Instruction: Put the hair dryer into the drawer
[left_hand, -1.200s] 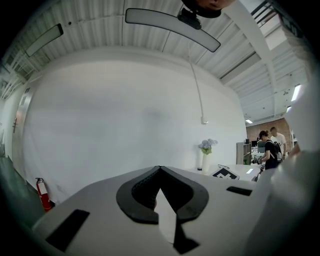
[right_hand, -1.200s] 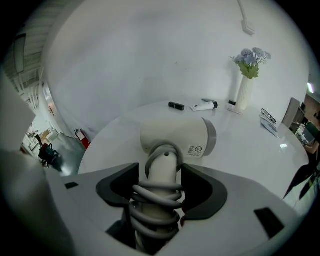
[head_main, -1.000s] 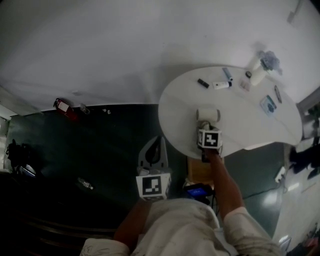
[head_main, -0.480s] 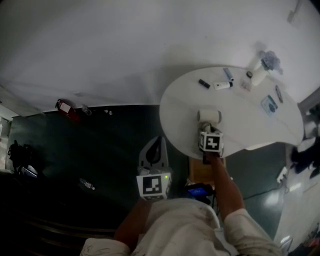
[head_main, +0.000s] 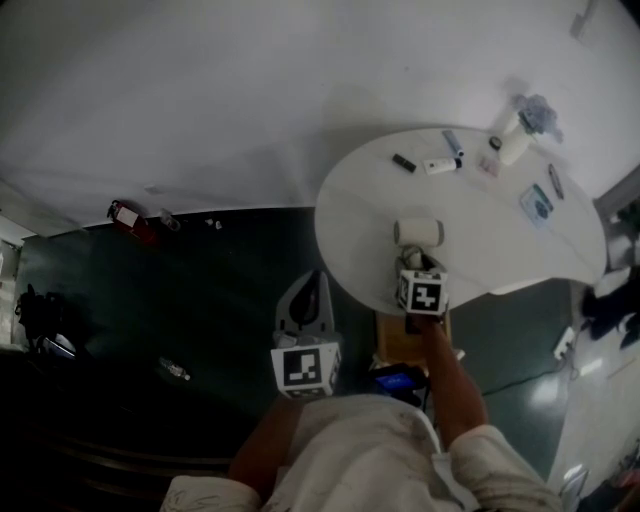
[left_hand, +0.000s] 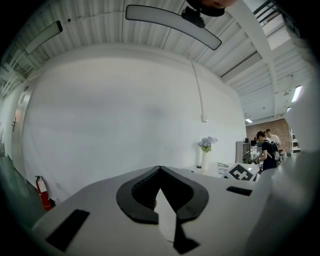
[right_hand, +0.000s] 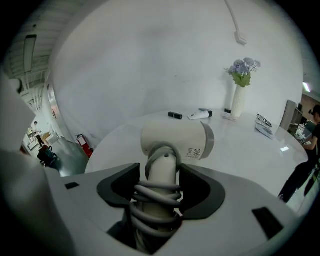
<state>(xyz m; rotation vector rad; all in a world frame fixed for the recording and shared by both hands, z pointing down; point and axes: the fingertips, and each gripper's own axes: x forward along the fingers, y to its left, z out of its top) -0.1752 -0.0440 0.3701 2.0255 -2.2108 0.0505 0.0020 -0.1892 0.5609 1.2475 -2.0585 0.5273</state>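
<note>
While gripping the hair dryer (right_hand: 176, 140), the right claw (right_hand: 160, 176) has edged back

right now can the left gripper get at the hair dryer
Probably not: the left gripper hangs shut over the floor, off the table, and the right gripper clamps the hair dryer by its handle.
</note>
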